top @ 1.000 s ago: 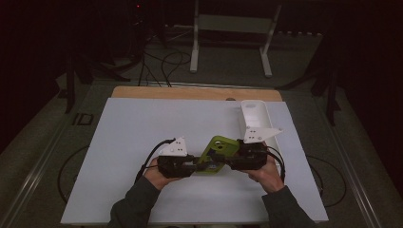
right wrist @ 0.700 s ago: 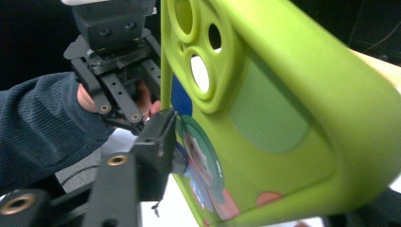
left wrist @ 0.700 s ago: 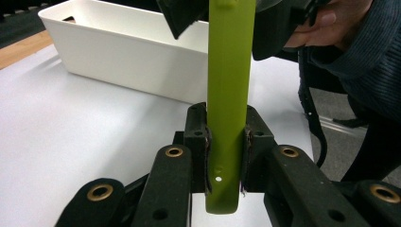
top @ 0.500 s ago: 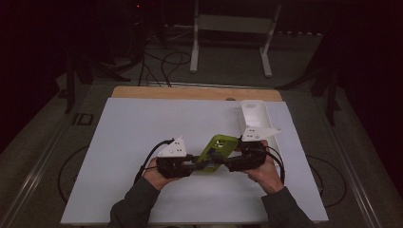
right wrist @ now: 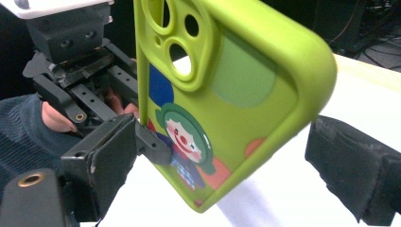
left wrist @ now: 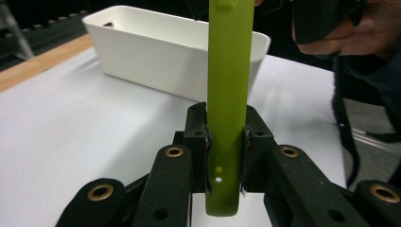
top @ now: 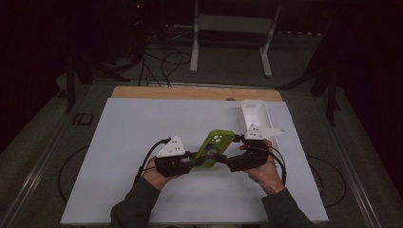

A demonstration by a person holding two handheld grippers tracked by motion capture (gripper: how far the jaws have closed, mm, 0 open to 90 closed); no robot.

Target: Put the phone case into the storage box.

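One green phone case (left wrist: 228, 94); one white bin (left wrist: 156, 52); two grippers, left gripper (left wrist: 226, 142) clamping case, right gripper (right wrist: 227, 156) seemingly open.

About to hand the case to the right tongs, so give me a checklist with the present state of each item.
1. Left tongs clamped on the green case: ok, both pads press its edges.
2. Right tongs open for the case: ok, jaws stand apart on either side of it.
3. Right pads touching the case: not ok, a gap shows on the right side.
4. Case off the table: ok, held upright above it.
5. White bin free of the hands: ok, it sits beyond the right hand.
6. Bin contents: cannot tell.
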